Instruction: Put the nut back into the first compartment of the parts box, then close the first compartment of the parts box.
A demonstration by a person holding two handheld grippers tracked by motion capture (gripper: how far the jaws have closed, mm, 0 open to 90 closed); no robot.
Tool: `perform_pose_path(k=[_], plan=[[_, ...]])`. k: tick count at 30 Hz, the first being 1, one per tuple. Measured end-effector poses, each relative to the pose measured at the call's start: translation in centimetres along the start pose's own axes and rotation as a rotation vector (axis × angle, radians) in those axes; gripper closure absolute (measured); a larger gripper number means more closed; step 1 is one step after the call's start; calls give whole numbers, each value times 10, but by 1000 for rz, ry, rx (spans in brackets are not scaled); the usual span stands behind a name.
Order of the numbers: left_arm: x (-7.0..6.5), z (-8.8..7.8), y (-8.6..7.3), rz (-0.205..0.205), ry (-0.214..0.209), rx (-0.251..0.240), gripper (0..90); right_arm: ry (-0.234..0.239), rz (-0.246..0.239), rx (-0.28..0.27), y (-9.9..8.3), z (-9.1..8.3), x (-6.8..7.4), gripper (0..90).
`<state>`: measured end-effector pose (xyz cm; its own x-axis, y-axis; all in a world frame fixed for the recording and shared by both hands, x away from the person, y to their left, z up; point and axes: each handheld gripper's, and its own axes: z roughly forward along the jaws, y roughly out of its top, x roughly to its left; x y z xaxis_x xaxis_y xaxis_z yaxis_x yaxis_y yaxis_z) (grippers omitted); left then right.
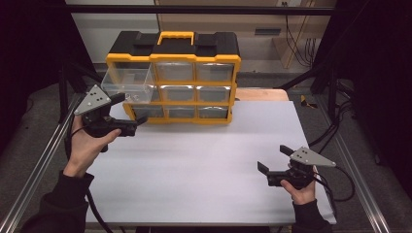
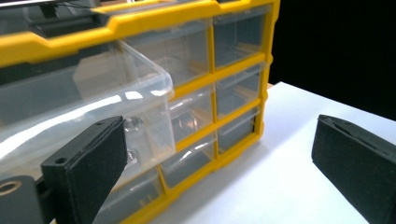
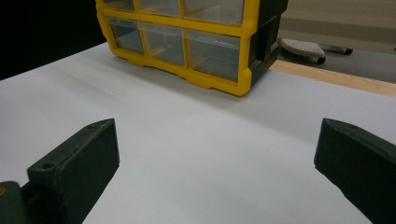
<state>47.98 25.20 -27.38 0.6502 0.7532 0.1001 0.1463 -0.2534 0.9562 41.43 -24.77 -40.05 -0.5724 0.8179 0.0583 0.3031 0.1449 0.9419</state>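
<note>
A yellow-and-black drawer organizer [image 1: 174, 57] with several clear drawers stands at the back of the white table [image 1: 204, 155]. Its top-left clear drawer [image 1: 127, 83] is pulled out toward me and looks empty. My left gripper [image 1: 131, 108] hovers just under and in front of that drawer, jaws wide open and nothing between them. In the left gripper view the drawer [image 2: 93, 93] juts out above the left pad [image 2: 88, 158], apart from it. My right gripper [image 1: 273, 158] rests open near the front right, far from the organizer [image 3: 247, 46].
A wooden board [image 1: 262, 93] lies behind the white sheet at the right. Metal frame rails [image 1: 39, 160] run along both table sides. A grey foot-shaped object [image 3: 301, 46] lies on the floor beyond the organizer. Black cables trail off at the right.
</note>
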Motion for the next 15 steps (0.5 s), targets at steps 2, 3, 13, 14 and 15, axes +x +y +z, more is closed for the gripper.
perform_pose_path(k=[2,3,13,14,15], plan=[[1,2,-5,-5,-3,4,57,-1,0,1,0,0,0,6],[2,3,-8,-13,3,4,58,0,0,1,0,0,0,6],[8,10,-18,-34,19,20,205,-2,3,-5,1,-2,-1,5],[10,11,-18,-30,19,23,243,-3,5,-4,0,-1,-1,5],[10,12,-19,-35,32,25,262,-3,5,-3,0,-1,-1,6]])
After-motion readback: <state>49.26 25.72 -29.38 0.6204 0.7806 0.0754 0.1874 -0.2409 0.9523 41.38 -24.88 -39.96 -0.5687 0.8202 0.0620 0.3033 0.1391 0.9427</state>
